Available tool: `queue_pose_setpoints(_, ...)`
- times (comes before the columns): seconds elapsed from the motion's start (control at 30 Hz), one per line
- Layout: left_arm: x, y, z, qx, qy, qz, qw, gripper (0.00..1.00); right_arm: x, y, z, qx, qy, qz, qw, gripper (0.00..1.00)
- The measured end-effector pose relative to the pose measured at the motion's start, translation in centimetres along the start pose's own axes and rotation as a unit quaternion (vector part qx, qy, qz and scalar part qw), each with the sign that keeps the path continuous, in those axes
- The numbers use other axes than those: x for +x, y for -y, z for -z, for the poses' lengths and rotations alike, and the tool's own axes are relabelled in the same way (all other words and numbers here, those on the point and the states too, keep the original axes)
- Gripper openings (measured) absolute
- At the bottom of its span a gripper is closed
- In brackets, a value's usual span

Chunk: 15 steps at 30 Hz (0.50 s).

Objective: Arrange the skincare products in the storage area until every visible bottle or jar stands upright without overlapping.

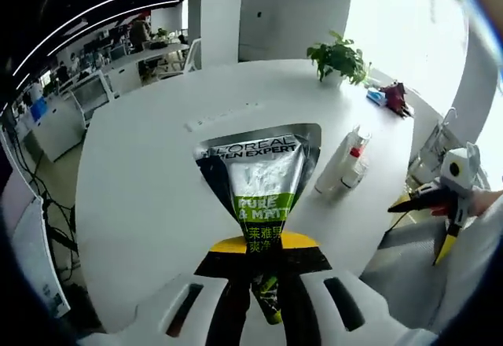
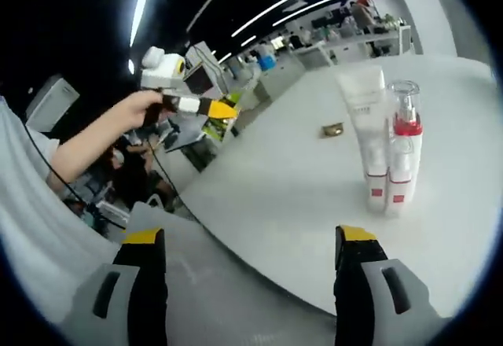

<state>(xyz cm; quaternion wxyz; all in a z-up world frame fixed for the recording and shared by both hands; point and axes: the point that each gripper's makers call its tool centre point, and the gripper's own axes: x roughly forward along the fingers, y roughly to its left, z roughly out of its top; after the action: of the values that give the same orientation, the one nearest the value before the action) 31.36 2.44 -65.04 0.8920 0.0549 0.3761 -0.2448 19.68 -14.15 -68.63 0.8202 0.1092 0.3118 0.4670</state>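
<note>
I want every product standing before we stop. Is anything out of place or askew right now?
Yes. The L'Oreal tube is off the table, clamped in the left tool. The white tube and pump bottle stand upright, apparently touching.

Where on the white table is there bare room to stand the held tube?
The left gripper is shut on the L'Oreal tube. Bare table spreads wide to its left, and also between it and the potted plant. It is crowded only where the white tube and pump bottle stand touching.
</note>
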Motion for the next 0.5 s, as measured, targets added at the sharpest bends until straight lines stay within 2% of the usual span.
queue_pose_setpoints(0.1,-0.7,2.3,0.1,-0.028,0.031,0.007,0.9991,0.13,0.1,-0.4,-1.0,0.007,0.011,-0.012,0.9998,0.87)
queue_pose_setpoints(0.17,-1.0,2.9,0.2,-0.039,0.043,0.007,0.9983,0.13,0.2,-0.7,-1.4,0.009,0.012,-0.021,0.9997,0.87)
queue_pose_setpoints(0.2,-1.3,4.1,0.4,-0.049,0.05,0.005,0.9976,0.13,0.2,-0.9,-1.6,0.006,0.011,-0.026,0.9996,0.87)
queue_pose_setpoints(0.3,-1.6,5.7,0.6,-0.061,0.059,0.008,0.9964,0.13,0.1,-1.3,-2.2,0.002,0.015,-0.034,0.9993,0.87)
queue_pose_setpoints(0.5,-1.9,8.0,0.9,-0.048,0.059,0.007,0.9971,0.13,-0.5,-1.5,-2.8,0.009,0.029,-0.049,0.9983,0.85)
